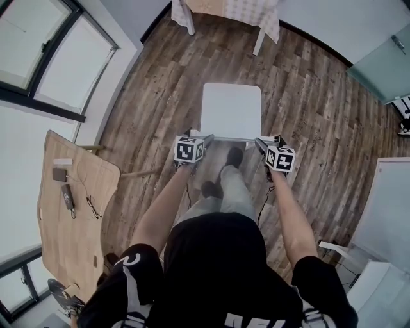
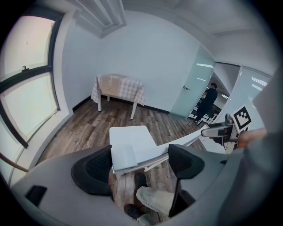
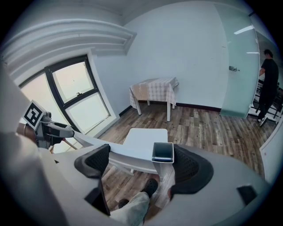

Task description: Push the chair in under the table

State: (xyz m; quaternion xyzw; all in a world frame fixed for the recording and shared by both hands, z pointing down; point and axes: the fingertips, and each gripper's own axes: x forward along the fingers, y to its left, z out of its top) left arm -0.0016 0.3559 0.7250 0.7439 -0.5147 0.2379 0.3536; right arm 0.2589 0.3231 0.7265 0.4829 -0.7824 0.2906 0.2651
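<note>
A white chair (image 1: 230, 109) stands on the wood floor in front of me, its seat facing a table with a checked cloth (image 1: 227, 9) across the room. My left gripper (image 1: 205, 139) is at the left end of the backrest's top rail and my right gripper (image 1: 259, 144) is at the right end. In the left gripper view the left gripper (image 2: 139, 163) has its jaws wide apart, with the rail end of the chair (image 2: 130, 137) lying between them. In the right gripper view the right gripper (image 3: 143, 165) is likewise spread, the chair's (image 3: 146, 139) square post end beside one pad.
A wooden desk (image 1: 77, 205) with small items stands at my left by the windows. White furniture (image 1: 384, 211) is at the right. A person in dark clothes (image 3: 267, 84) stands beyond a glass door. My own feet (image 1: 234, 157) are just behind the chair.
</note>
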